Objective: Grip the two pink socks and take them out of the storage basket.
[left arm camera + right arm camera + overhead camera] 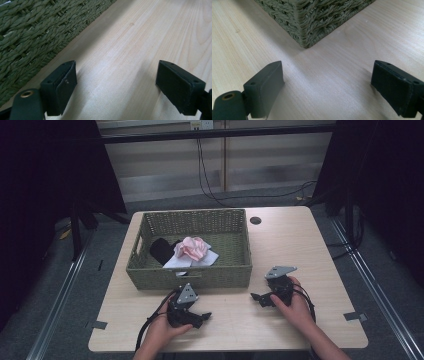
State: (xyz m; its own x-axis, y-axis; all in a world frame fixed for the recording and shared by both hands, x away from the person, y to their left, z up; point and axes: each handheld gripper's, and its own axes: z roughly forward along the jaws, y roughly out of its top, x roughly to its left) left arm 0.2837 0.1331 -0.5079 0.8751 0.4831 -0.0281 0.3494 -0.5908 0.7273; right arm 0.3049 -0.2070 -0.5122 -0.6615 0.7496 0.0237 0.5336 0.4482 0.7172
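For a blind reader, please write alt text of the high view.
A person's two hands each rest a hand-held gripper, left and right, open on a light wooden table. Behind them, a green woven basket holds pink, black and white cloth.

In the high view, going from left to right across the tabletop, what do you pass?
Green woven basket with black, pink and white cloth in it → left tool → small dark round hole in the table → right tool → grey tape strip at the right edge.
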